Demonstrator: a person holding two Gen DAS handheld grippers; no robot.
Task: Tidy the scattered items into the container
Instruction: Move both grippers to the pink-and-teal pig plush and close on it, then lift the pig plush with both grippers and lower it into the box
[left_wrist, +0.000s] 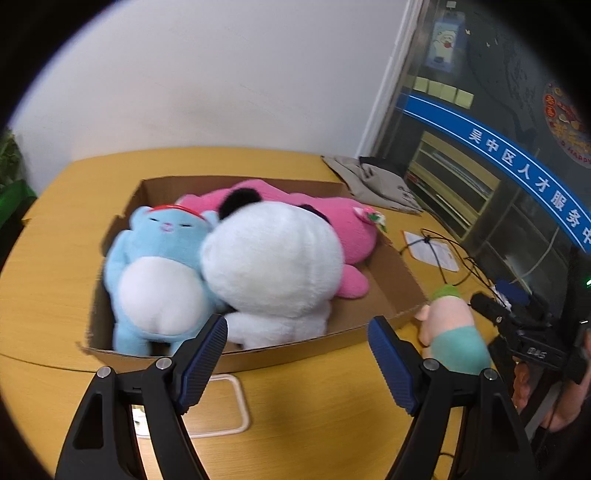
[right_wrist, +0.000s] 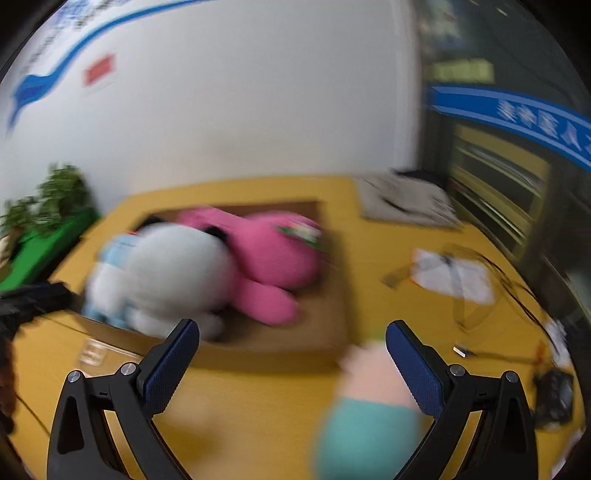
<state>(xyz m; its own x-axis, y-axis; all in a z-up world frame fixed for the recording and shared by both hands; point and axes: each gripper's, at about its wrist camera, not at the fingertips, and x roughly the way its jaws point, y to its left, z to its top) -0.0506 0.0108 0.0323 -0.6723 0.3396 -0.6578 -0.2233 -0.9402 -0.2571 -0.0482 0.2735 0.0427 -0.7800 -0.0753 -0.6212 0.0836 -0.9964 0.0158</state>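
A shallow cardboard box (left_wrist: 391, 280) on the yellow table holds a blue plush (left_wrist: 155, 269), a big white plush (left_wrist: 273, 262) and a pink plush (left_wrist: 351, 225). My left gripper (left_wrist: 297, 354) is open and empty, just in front of the box's near wall. A small peach plush with a teal body and green top (left_wrist: 452, 328) stands on the table right of the box. In the blurred right wrist view my right gripper (right_wrist: 291, 365) is open, and the small plush (right_wrist: 369, 402) lies against its right finger (right_wrist: 417, 373). The box (right_wrist: 332, 325) lies ahead.
A white-rimmed card (left_wrist: 225, 406) lies on the table under my left gripper. A grey cloth (left_wrist: 373, 181), a paper sheet (left_wrist: 432, 251) and black cables (left_wrist: 461, 258) lie at the right. The right gripper's body (left_wrist: 524, 332) is beside the small plush. A plant (right_wrist: 48, 206) stands far left.
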